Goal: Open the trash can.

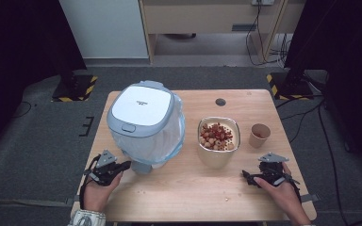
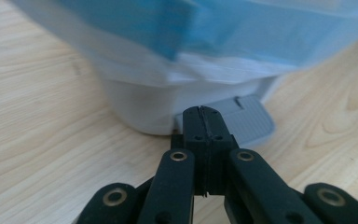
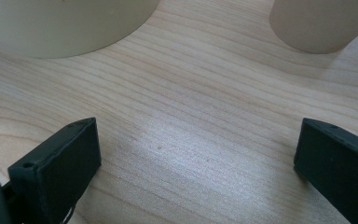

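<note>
Table point(image 1: 179, 188) bears one bin point(image 1: 145, 123), one bowl point(image 1: 218, 141), one cup point(image 1: 259, 135).

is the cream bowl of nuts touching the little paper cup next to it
Apart. The high view shows bare table between the cream bowl and the paper cup, and the right gripper view shows the same strip of wood between them.

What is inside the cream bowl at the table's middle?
The cream bowl holds a heap of small red and tan pieces, too small to identify. Whatever lies beneath that top layer is covered.
</note>
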{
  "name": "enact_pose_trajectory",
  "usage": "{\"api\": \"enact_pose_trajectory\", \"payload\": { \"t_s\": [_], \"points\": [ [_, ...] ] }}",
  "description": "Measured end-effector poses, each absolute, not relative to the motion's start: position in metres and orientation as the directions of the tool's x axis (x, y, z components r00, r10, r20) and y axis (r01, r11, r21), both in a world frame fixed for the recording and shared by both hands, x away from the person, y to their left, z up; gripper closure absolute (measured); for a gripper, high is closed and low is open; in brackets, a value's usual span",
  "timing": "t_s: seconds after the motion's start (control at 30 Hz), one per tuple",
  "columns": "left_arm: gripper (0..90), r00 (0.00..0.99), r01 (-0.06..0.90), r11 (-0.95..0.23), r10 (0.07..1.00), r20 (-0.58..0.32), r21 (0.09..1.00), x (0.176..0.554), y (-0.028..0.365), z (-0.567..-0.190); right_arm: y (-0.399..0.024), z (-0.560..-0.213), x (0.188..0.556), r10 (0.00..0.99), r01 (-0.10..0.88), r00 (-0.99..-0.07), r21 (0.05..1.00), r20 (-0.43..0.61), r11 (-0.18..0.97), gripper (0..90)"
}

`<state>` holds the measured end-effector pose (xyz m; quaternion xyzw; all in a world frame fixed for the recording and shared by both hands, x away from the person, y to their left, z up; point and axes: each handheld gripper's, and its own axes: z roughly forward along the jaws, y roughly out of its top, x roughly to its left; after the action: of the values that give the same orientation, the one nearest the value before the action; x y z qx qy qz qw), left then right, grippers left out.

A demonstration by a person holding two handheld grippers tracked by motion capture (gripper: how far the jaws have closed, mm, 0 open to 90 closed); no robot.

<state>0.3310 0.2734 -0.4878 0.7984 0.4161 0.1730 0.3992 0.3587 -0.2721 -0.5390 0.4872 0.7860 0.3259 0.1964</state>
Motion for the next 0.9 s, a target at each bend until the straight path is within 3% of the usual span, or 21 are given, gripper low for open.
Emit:
{"api": "enact_pose_trajectory", "payload": {
  "t_s": [0.37, 0.9],
  "points": [
    [90.0, 0.636, 0.521, -0.398, 0.771, -0.033, 0.755, 0.341, 0.255, -0.497, -0.272, -0.539, 0.359, 0.894, 0.638, -0.448, 0.704, 0.009, 0.313, 0.8],
    [90.0, 0.620, 0.541, -0.393, 0.783, -0.037, 0.743, 0.343, 0.252, -0.504, -0.272, -0.539, 0.359, 0.894, 0.638, -0.448, 0.704, 0.009, 0.313, 0.8]
  ]
}}
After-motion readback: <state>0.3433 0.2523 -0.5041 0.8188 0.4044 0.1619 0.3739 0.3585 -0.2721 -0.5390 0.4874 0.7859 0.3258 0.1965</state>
